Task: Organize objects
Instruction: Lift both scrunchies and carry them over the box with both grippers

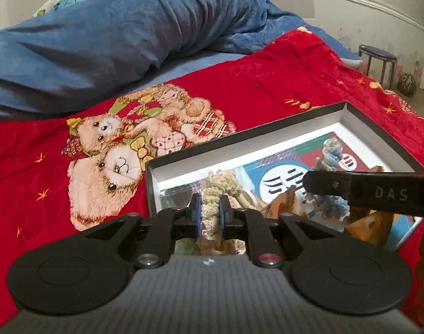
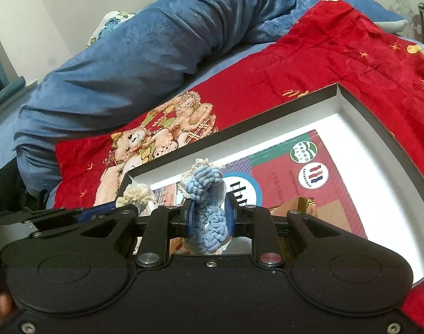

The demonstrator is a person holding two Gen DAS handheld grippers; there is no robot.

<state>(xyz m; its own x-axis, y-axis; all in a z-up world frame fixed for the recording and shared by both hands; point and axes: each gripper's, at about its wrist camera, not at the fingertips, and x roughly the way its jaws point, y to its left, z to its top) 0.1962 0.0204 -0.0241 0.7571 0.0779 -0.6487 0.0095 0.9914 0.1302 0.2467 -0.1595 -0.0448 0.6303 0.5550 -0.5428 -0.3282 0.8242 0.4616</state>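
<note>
**Two crochet pieces poised over the open box**

Black gripper housing fills the foreground of both wrist views, and each set of tongs has its prize. On the left, the left gripper (image 1: 209, 214) is clenched on a beige crocheted yarn piece (image 1: 212, 192) — the blue pads squeeze its middle, so the fluffy top sticks up past the tips while the lacy end hangs below. On the right, the right gripper (image 2: 209, 214) is clamped the same way on a light-blue crocheted yarn piece (image 2: 205, 194), knots bulging out above and below the pads. A waist grip makes sense here: soft yarn flops, and pinching the centre keeps it from slipping out.

Both pieces sit over the near-left corner of the shallow black cardboard box with white lining (image 2: 348, 103), which lies open on the red teddy-bear quilt (image 1: 253, 83). Inside, a red-and-teal printed booklet (image 2: 309, 167) lies flat across the bottom, toward the far-right corner, leaving the near side for the yarn. From the left view the right tool's black arm crosses the box's near-right edge, blue yarn dangling beneath it — so the two grippers are close together, side by side.

Behind it all, a rolled blue plush blanket (image 1: 128, 33) lies across the far edge of the bed, well apart from the action. My read: delivery stage, with letting go into the box as the likely next call. Whether either piece already touches the box floor, I can't tell.
</note>
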